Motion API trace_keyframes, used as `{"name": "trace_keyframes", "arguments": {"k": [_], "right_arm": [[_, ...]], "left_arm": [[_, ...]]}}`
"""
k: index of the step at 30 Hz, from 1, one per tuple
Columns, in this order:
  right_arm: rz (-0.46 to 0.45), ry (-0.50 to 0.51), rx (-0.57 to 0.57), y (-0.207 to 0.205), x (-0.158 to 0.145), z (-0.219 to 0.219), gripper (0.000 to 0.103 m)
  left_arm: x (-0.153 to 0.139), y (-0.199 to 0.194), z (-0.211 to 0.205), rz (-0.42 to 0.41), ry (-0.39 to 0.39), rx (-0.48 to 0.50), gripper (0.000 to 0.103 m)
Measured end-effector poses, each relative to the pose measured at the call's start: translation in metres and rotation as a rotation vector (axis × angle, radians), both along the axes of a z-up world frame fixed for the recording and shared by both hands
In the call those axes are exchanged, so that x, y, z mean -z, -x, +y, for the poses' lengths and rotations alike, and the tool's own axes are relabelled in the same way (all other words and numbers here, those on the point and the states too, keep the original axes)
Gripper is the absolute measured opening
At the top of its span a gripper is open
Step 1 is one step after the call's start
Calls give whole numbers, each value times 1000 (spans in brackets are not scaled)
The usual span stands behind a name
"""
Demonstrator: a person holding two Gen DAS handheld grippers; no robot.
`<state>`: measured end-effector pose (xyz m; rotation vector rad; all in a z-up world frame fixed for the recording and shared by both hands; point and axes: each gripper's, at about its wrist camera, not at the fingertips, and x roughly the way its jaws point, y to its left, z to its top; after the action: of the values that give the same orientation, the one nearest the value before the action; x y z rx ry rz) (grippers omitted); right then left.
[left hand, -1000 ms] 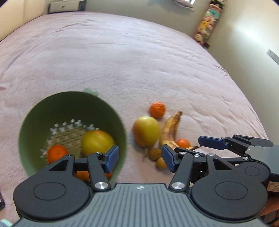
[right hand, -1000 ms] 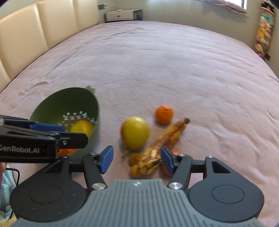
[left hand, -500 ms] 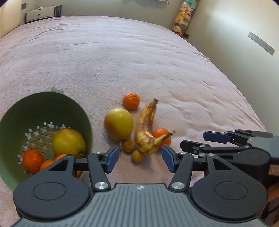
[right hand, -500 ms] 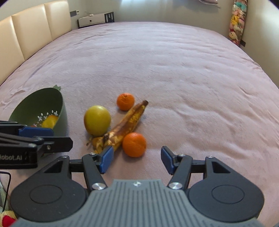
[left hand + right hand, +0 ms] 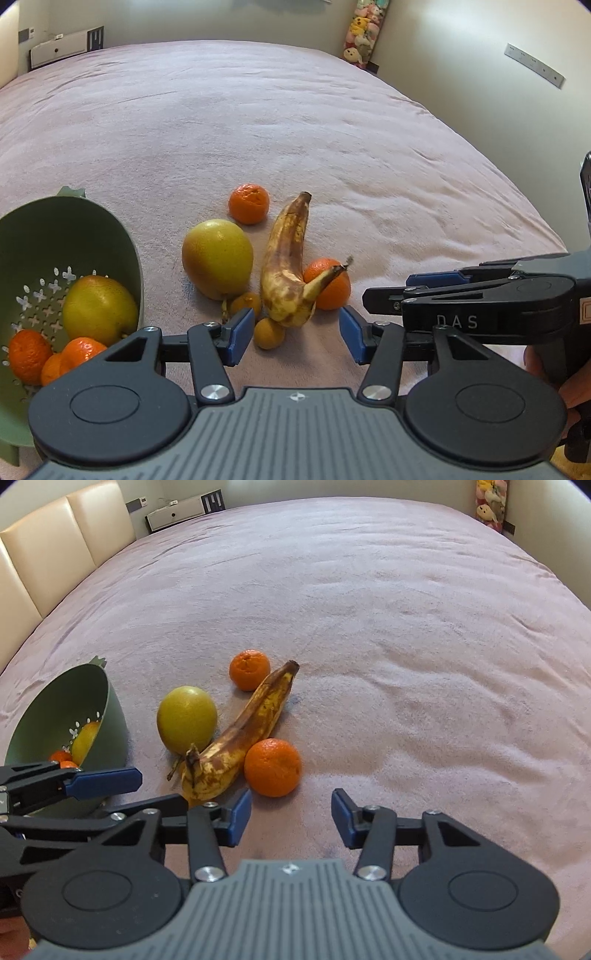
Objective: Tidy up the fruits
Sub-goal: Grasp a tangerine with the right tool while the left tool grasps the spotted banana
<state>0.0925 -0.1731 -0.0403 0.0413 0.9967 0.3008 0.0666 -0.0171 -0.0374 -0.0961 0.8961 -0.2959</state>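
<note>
Two tangerines (image 5: 248, 203) on bedspread (image 5: 295, 129), one banana (image 5: 286, 266).

The left gripper (image 5: 297, 334) points forward and steeply down, its blue-padded fingers (image 5: 240, 334) parted with nothing pressed between them; its jaws have just been closing; the right gripper (image 5: 291, 821) is angled down likewise, jaws apart and empty, and has also just been narrowing; each gripper lies just beside the other, the right one reaching across in front of the left's right finger; part of a hand (image 5: 570, 387) grips the right gripper's handle.
</note>
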Motion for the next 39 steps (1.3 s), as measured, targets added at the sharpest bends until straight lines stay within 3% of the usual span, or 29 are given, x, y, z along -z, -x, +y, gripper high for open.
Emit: {"name": "trace_keyframes", "arguments": {"k": [6, 12, 25, 31, 34, 39], "right_arm": [[54, -112, 14, -19, 13, -2, 47], [78, -160, 10, -31, 22, 3, 47], [139, -181, 57, -48, 41, 6, 45], [119, -122, 49, -45, 34, 10, 41], [114, -93, 50, -43, 31, 8, 41], [100, -36, 45, -36, 24, 3, 41]], "left_arm": [[6, -8, 9, 20, 20, -39, 60], [11, -11, 7, 33, 0, -21, 61], [20, -18, 7, 49, 20, -25, 60], [21, -22, 0, 42, 13, -15, 50], [19, -23, -4, 32, 13, 8, 36], [18, -19, -17, 10, -38, 67, 33]]}}
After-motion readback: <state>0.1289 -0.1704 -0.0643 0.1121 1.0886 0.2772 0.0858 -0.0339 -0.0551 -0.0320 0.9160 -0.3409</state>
